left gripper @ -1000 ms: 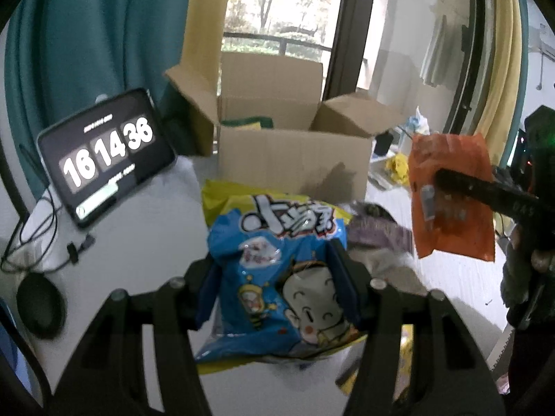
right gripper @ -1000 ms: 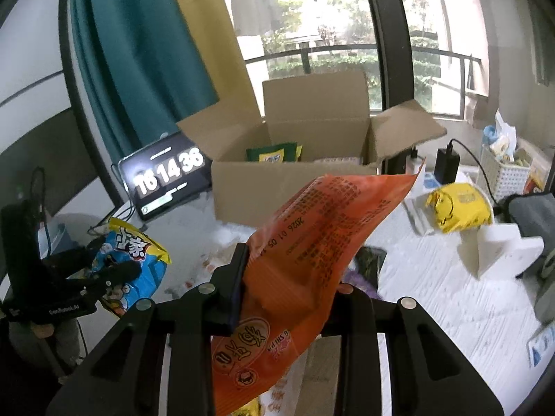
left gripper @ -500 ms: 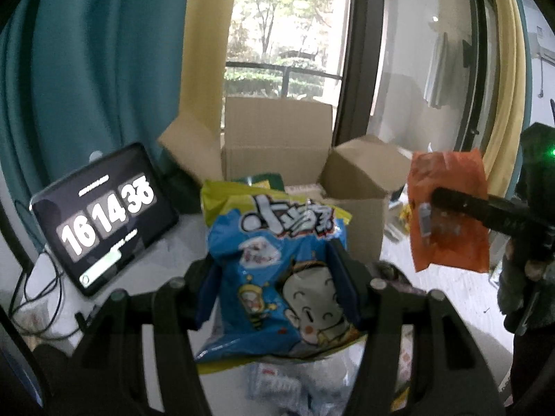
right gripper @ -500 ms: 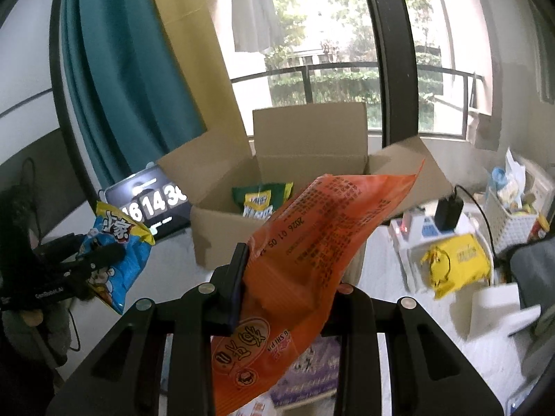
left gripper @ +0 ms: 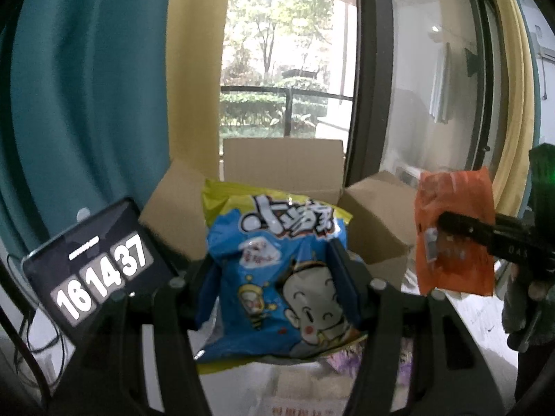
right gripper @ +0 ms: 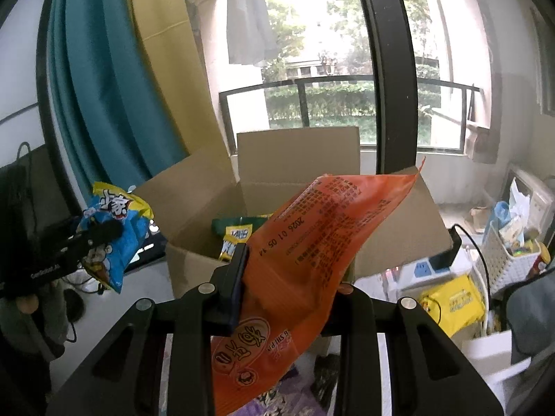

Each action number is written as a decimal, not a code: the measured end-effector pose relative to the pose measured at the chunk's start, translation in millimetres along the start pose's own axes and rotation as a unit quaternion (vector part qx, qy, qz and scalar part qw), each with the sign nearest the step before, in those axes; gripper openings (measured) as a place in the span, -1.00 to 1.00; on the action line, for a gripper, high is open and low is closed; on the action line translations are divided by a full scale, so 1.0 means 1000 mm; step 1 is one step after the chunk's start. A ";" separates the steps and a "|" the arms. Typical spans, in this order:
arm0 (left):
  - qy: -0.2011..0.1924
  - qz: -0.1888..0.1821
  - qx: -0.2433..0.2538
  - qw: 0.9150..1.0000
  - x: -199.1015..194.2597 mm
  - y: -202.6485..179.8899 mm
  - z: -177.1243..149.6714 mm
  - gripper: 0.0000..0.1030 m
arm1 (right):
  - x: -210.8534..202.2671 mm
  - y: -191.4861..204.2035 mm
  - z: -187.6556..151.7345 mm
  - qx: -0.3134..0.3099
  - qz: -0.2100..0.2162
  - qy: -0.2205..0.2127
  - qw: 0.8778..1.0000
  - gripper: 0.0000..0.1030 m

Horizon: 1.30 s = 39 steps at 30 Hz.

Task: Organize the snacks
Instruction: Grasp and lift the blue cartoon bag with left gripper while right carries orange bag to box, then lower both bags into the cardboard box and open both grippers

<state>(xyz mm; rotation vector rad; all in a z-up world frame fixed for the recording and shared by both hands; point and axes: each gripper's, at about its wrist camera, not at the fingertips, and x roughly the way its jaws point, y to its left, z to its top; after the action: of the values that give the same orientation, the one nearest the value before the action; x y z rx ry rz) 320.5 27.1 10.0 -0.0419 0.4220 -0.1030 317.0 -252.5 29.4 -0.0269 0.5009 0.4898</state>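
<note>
Blue cartoon snack bag (left gripper: 277, 284) and orange snack bag (right gripper: 312, 260), both aloft before open cardboard box (right gripper: 298, 159)

Both views ride on the hand-held tools, looking forward and slightly down along their fingers, close behind the held packets. The left wrist view faces the open cardboard box (left gripper: 282, 166) and window from the left; the right wrist view faces the same box (right gripper: 298, 159) from the right. Each view catches the other tool at its edge.

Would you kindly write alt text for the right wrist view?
The right gripper holds an orange snack bag before an open cardboard box. At left, the left gripper holds a blue snack bag.
</note>
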 end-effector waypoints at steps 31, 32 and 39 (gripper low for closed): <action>0.058 -0.005 -0.040 0.998 0.141 0.009 0.027 0.55 | 0.163 -0.001 0.058 -0.054 0.002 0.096 0.994 0.31; 0.059 -0.008 -0.041 0.997 0.140 0.008 0.027 0.63 | 0.163 0.001 0.057 -0.059 0.000 0.094 0.994 0.35; 0.057 -0.008 -0.053 0.997 0.128 0.012 0.031 0.66 | 0.144 -0.006 0.052 -0.047 -0.005 0.086 0.995 0.35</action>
<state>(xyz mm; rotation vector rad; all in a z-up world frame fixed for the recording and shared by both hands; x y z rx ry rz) 450.1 25.3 -14.7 -0.1439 0.5410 -0.0982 453.2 -186.2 7.1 -0.1624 0.6468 0.5035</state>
